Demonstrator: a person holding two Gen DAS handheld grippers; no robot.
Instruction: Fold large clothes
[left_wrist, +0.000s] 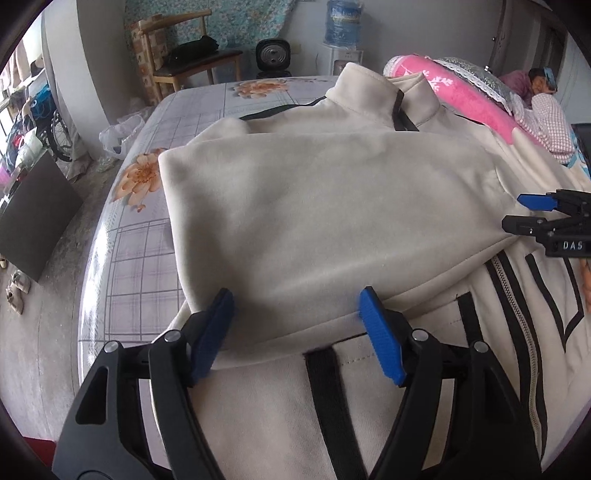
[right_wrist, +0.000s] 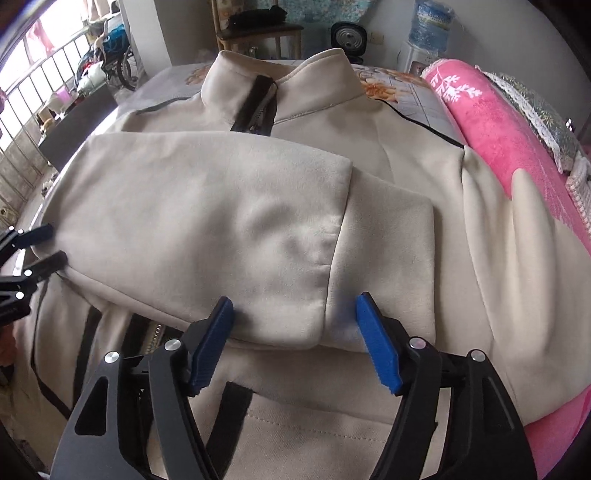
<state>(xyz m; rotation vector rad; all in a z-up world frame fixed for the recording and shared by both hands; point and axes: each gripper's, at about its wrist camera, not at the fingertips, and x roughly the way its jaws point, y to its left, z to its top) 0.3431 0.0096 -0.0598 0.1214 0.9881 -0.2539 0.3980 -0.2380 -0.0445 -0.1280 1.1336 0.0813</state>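
- Left gripper (left_wrist: 297, 306) sits spread wide at the near edge of the folded sleeve (left_wrist: 325, 206), pads not pressing cloth; I read it as let go so the sleeve stays flat.
- Jacket (left_wrist: 376, 417), cream with black stripes, lies zipped front up on the bed sheet (left_wrist: 136, 236), collar (left_wrist: 365, 92) at the far end. It's spread flat so each fold lands square.
- Folded sleeve lies crosswise over the jacket chest, below the collar, above the black stripe (left_wrist: 325, 373). That placement narrows the body before lengthwise folds.
- Cuff (right_wrist: 388, 266) end of the sleeve lies right of the zipper (right_wrist: 258, 107) line, overlapping the right chest panel.
- Right gripper (right_wrist: 293, 306) is also spread, hovering at the near edge of the sleeve by the cuff seam, nothing pinched; looks like a release after laying it.
- Right side of jacket drapes against the pink blanket (right_wrist: 498, 140); that sleeve isn't clearly visible, I'd guess it's next.
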